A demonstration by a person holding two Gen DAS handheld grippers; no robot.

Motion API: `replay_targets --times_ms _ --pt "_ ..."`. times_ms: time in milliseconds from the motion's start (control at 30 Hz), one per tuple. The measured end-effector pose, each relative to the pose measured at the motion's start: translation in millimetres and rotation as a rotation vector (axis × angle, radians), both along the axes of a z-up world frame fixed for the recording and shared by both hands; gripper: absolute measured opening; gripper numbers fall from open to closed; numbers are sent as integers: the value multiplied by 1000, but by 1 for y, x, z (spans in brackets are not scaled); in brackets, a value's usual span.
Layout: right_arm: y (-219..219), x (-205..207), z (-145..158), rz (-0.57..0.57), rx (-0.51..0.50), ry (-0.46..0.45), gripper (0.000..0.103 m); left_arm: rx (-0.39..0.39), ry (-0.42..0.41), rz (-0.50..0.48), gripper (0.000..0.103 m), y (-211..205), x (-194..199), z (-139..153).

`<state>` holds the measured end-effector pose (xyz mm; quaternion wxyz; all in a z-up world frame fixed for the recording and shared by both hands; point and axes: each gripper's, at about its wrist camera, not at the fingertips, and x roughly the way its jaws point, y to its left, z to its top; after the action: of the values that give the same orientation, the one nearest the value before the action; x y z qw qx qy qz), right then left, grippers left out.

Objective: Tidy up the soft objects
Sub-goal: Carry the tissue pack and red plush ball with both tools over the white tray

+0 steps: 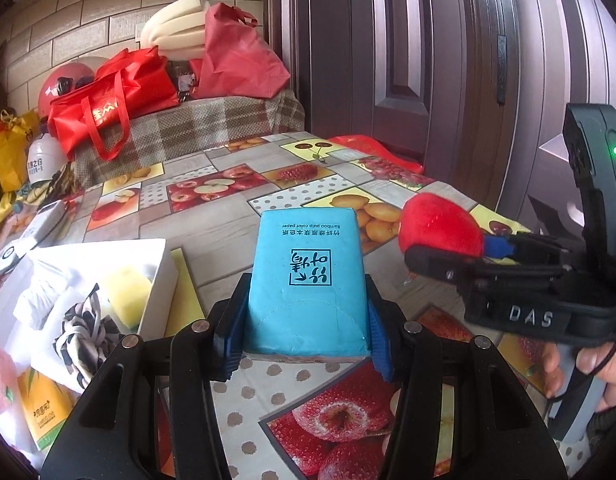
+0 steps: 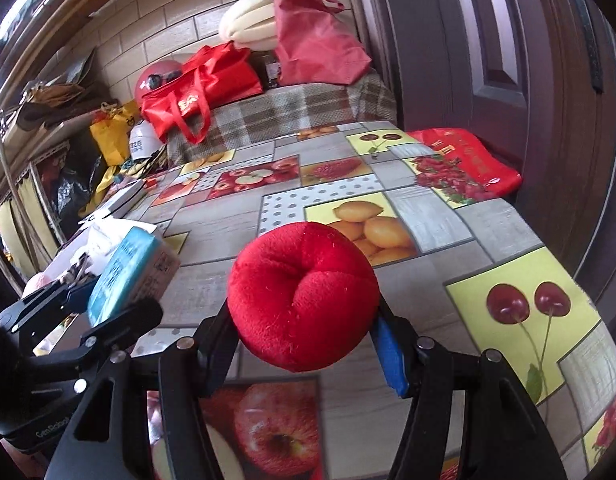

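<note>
My left gripper [image 1: 304, 336] is shut on a blue tissue pack [image 1: 308, 280], held above the fruit-print tablecloth [image 1: 236, 232]; its blue pads press the pack's two sides. In the right wrist view that same tissue pack [image 2: 128, 272] shows at the left, clamped in the left gripper [image 2: 108, 300]. My right gripper [image 2: 308, 332] is shut on a red plush ball [image 2: 304, 296], lifted over the table. From the left wrist view the red plush ball [image 1: 440, 224] sits at the right in the right gripper [image 1: 444, 250], with a hand [image 1: 588, 364] on its handle.
A white box [image 1: 156, 280] at the left holds a yellow sponge [image 1: 128, 296], a striped rope toy [image 1: 84, 328] and white soft items. A flat red bag [image 2: 468, 160] lies at the table's far right by the door. Red bags [image 1: 108, 100] and a helmet [image 1: 64, 84] crowd the bench behind.
</note>
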<state>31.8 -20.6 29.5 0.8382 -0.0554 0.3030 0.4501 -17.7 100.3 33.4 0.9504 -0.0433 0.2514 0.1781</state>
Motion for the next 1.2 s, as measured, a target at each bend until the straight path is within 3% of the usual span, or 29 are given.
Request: replay_targets --times_ms 200,533,1200 --pt "-7 -21 9 0 54 -103 62 9 -93 7 50 -4 -23 8" --pt "-5 -45 15 -14 54 -225 62 -1 -131 7 50 -3 -38 12" --pt "0 -56 15 -13 50 -230 62 -10 -208 45 50 8 -75 32"
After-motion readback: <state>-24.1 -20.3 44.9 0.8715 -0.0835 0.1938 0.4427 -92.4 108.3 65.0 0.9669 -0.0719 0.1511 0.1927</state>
